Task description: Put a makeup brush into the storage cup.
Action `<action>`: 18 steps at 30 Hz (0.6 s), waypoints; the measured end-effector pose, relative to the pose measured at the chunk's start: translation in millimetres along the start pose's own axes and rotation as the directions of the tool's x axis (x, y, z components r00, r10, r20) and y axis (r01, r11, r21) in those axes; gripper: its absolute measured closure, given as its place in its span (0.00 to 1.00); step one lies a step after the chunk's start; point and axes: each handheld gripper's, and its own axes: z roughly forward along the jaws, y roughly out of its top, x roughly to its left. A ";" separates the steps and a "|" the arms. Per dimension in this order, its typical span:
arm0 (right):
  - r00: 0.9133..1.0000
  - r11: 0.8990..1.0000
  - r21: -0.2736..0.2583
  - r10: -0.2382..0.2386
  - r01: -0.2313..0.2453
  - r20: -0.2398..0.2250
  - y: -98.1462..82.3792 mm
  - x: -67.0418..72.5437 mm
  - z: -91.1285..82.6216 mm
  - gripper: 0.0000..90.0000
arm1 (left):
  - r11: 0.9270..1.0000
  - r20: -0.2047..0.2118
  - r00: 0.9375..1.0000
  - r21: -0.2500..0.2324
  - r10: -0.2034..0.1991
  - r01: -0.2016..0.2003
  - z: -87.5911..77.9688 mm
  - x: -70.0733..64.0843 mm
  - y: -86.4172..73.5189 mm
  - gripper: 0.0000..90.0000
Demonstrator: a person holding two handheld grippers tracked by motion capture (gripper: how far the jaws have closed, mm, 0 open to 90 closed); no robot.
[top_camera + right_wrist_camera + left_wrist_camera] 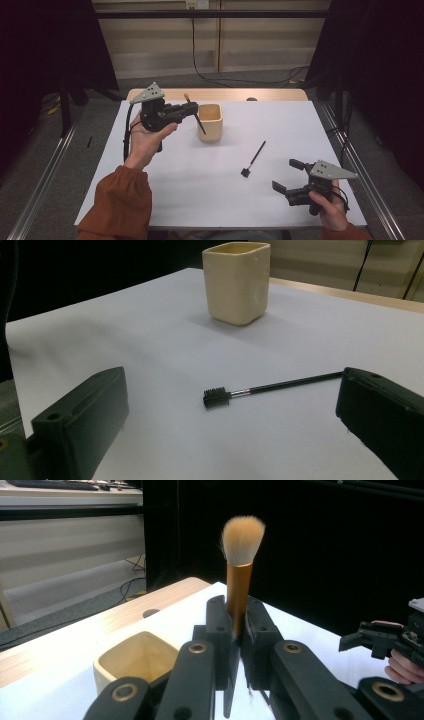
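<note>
My left gripper (193, 109) is shut on a makeup brush (238, 575) with a copper ferrule and pale bristles, held upright above the table just left of a cream square cup (210, 121). From the left gripper (236, 622) the brush's dark handle hangs down beside the cup (131, 661). A thin black brow brush (254, 158) lies on the white table (210, 200) right of centre. My right gripper (289, 176) rests near the front right corner, jaws wide open and empty. In the right gripper view the brow brush (270, 389) lies ahead between the jaws, with the cup (237, 281) beyond it.
A wooden strip (220, 94) runs along the table's far edge. Metal rails (47, 170) flank both sides of the table. Dark curtains and a floor cable (235, 80) lie behind.
</note>
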 end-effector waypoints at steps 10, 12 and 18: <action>1.000 1.000 -0.001 -0.001 0.001 0.002 0.3 -0.1 0.0 0.00 | 1.000 -0.026 0.999 -0.002 0.023 -0.023 6.3 9.5 12.0 0.93; 1.000 1.000 -0.001 -0.002 0.002 0.000 0.4 0.0 -0.1 0.00 | 0.999 -0.038 0.999 0.004 0.033 -0.033 8.8 11.0 14.4 0.93; 1.000 1.000 -0.014 -0.002 0.003 0.005 1.1 0.3 -1.5 0.00 | 0.999 -0.055 0.998 0.011 0.041 -0.041 14.7 17.8 19.7 0.93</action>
